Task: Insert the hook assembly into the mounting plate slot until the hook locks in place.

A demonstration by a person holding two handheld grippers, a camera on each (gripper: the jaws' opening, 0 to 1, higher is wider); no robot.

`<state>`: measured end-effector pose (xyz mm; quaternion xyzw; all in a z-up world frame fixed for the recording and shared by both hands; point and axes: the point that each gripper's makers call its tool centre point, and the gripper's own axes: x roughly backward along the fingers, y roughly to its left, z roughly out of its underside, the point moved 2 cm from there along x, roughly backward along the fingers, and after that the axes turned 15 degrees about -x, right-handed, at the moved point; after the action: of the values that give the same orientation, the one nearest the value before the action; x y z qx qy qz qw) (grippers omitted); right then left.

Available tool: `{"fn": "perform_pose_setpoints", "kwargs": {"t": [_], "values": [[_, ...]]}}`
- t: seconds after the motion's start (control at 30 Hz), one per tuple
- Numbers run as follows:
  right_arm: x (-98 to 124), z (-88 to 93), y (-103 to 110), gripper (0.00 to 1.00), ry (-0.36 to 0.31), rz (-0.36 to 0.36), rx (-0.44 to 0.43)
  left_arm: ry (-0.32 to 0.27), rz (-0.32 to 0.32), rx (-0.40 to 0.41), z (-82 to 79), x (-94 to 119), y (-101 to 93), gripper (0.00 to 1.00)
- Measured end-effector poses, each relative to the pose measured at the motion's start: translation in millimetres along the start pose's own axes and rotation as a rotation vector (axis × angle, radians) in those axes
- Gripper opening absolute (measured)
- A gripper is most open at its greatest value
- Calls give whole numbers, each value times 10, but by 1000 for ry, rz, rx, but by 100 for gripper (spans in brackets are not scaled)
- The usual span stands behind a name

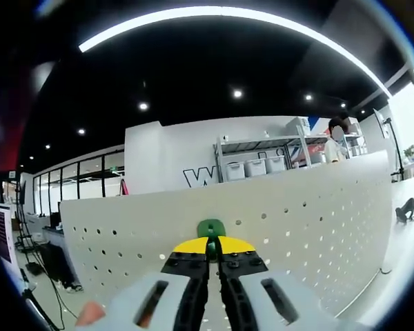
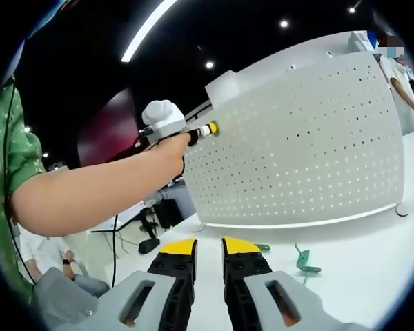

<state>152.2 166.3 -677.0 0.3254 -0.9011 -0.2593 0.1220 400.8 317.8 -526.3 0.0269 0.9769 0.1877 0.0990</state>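
In the left gripper view, my left gripper [image 1: 212,247] is shut on a green hook [image 1: 211,228], whose rounded top sticks out above the yellow tips. The hook is pressed close to the white perforated mounting plate [image 1: 297,214] near its top edge; I cannot tell whether it sits in a hole. In the right gripper view, a person's hand holds the left gripper [image 2: 205,129] against the upper left corner of the plate [image 2: 310,138]. My right gripper [image 2: 208,246] stands open low over the white table, with nothing between its jaws.
Two more green hooks [image 2: 305,261] [image 2: 262,247] lie on the white table [image 2: 359,255] in front of the plate. A dark hook [image 1: 404,208] rests on the table at the right. A person's bare arm [image 2: 90,189] crosses the left. Shelving with bins [image 1: 255,165] stands behind.
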Motion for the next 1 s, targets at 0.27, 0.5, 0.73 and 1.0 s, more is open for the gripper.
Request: {"fn": "perform_pose_setpoints", "kwargs": {"t": [0.27,0.5,0.73,1.0], "values": [[-4,-2,4,13,-1,-2,-6,-1,-1,9,4,4,1,4],[-5,-6,4,13,-2,-2,-10,-2,1,10,26,0,1,4],[-4,0,2,13,0,-3,-14,-3,5,-11,31,-7,1,4],[-7,5,3,13,2,-4,-16,3,9,-76,27,-11,-8,4]]}}
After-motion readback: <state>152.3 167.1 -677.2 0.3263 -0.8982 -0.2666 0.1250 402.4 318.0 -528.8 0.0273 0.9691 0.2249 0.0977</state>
